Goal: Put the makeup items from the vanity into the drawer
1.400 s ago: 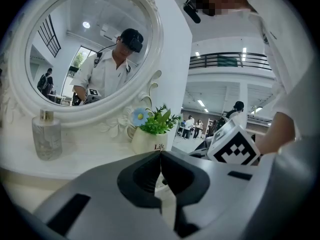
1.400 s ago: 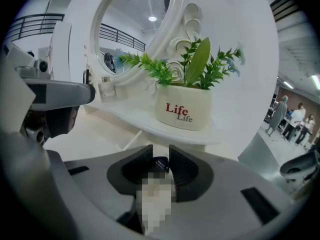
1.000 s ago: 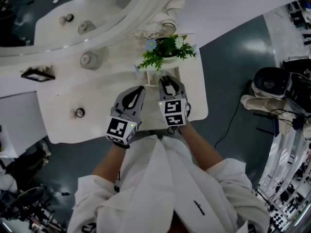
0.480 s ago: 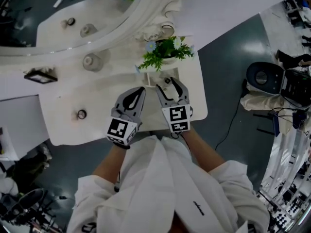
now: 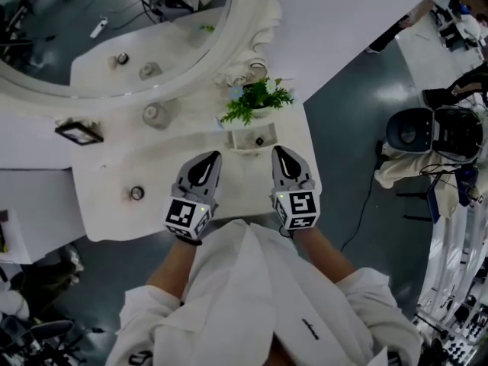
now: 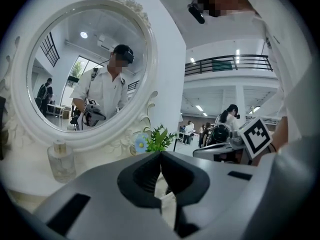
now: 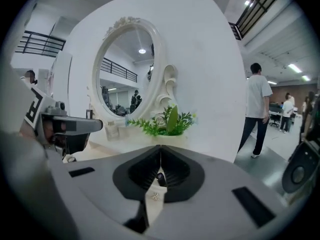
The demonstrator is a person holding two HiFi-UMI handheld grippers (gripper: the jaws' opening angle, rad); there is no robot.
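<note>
A small white drawer point(image 5: 245, 138) stands open on the vanity point(image 5: 152, 166) below the potted plant point(image 5: 258, 97). A small dark makeup item point(image 5: 259, 141) lies inside it. The right gripper view looks at the drawer through the jaw gap, with that dark item point(image 7: 159, 176) above the drawer knob point(image 7: 155, 196). My right gripper point(image 5: 279, 152) hovers just right of the drawer, shut and empty. My left gripper point(image 5: 211, 157) hovers left of the drawer, shut with nothing in it. A glass bottle point(image 5: 155, 114) and a small round jar point(image 5: 136, 193) stand on the vanity to the left.
A large oval mirror point(image 5: 114, 44) backs the vanity. A black-framed object point(image 5: 79, 132) sits at the far left. The vanity's right edge point(image 5: 319, 166) drops to grey floor with a dark round device point(image 5: 415, 132) and cables. People stand in the background point(image 7: 257, 109).
My right gripper held the dark item over the drawer, opened, and has drawn back to the right and shut. The item now lies in the drawer. The left gripper barely moved.
</note>
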